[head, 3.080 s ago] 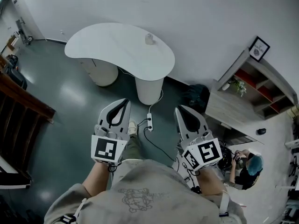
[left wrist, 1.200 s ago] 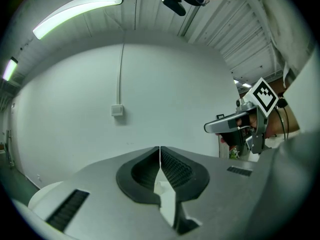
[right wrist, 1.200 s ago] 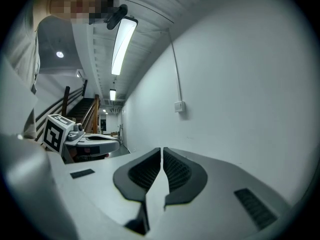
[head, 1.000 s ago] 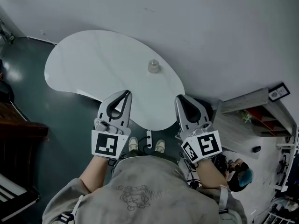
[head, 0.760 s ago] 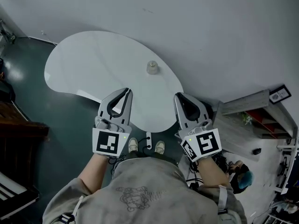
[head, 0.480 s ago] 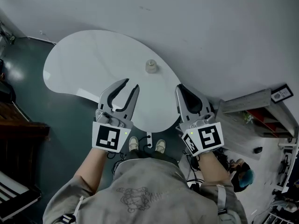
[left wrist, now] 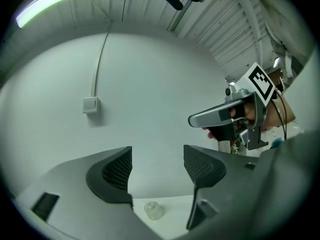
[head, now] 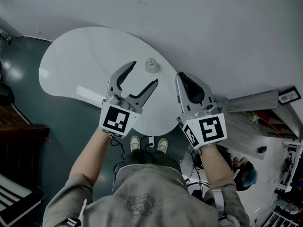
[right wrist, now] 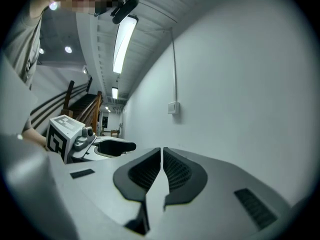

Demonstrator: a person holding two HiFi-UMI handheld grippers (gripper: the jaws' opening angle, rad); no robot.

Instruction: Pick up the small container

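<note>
The small container (head: 151, 65), a clear lidded cup, stands near the far edge of the white curved table (head: 80, 60). My left gripper (head: 143, 74) hovers over the table just short of it, its jaws opening wide with nothing between them. In the left gripper view the small container (left wrist: 154, 210) sits low down, ahead of the left gripper (left wrist: 157, 159) and apart from both jaws. My right gripper (head: 182, 76) is shut and empty, held level to the right of the container. The right gripper (right wrist: 162, 156) shows its pads pressed together.
A white wall runs right behind the table, with a switch box (left wrist: 90, 104) on it. Dark floor (head: 28, 112) lies to the left and below. A wooden shelf unit (head: 265, 103) stands at the right. My shoes (head: 148, 144) and a power strip are under the table's near edge.
My left gripper's jaws have gone from shut to wide open, and it has moved forward over the table toward the container. The right gripper stays shut, a little further forward.
</note>
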